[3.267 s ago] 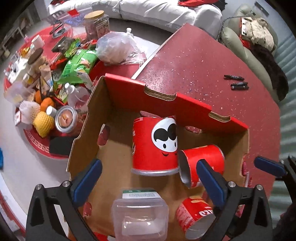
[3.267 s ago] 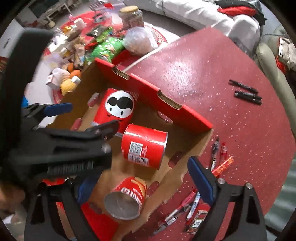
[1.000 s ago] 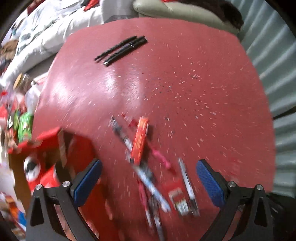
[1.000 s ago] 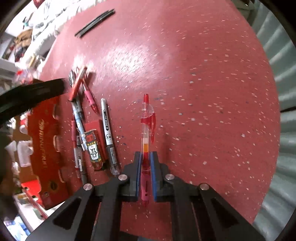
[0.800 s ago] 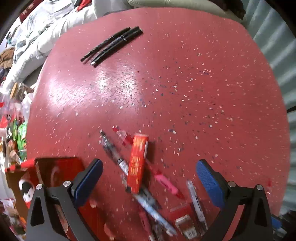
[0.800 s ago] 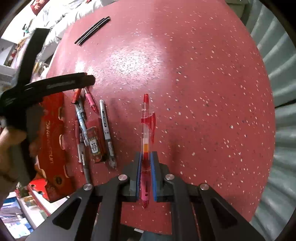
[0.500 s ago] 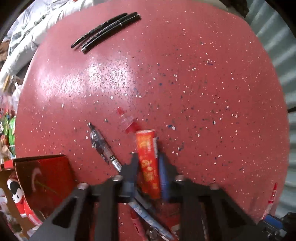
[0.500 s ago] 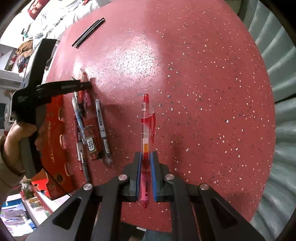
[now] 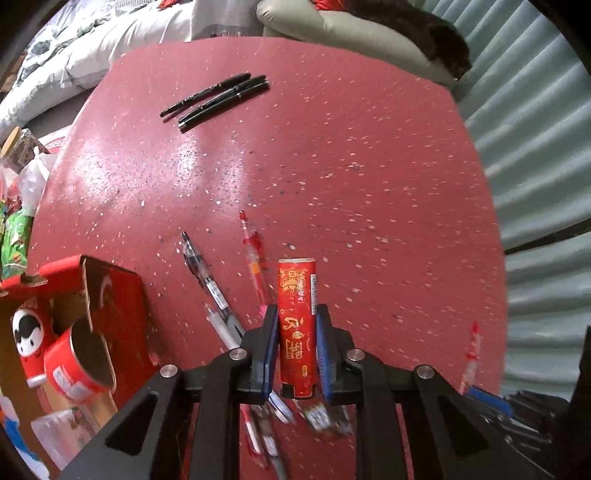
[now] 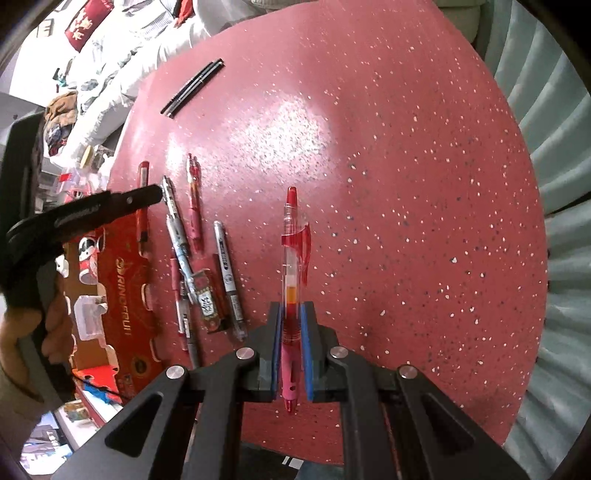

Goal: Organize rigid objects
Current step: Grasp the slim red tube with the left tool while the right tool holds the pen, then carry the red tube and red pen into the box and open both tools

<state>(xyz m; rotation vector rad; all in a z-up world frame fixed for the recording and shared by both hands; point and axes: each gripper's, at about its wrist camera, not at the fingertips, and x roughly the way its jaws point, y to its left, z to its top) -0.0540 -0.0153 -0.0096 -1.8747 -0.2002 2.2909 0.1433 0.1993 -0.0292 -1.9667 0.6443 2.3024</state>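
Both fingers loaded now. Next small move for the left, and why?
Probably carry the left gripper toward the three black pens at the table's far side. It is clamped on the red printed tube, the right gripper holds a red pen, and those black pens already lie sorted side by side.

White bedding [image 9: 122,44], beige cushion [image 9: 347,33], corrugated wall [image 9: 535,147].

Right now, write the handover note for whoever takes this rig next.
Left gripper: shut on the red printed tube, raised off the red table.
Right gripper: shut on the red gel pen.
Done: Pringles cans sit in the cardboard box.
Left: loose pens and an eraser lie beside the box; three black pens at the far edge.
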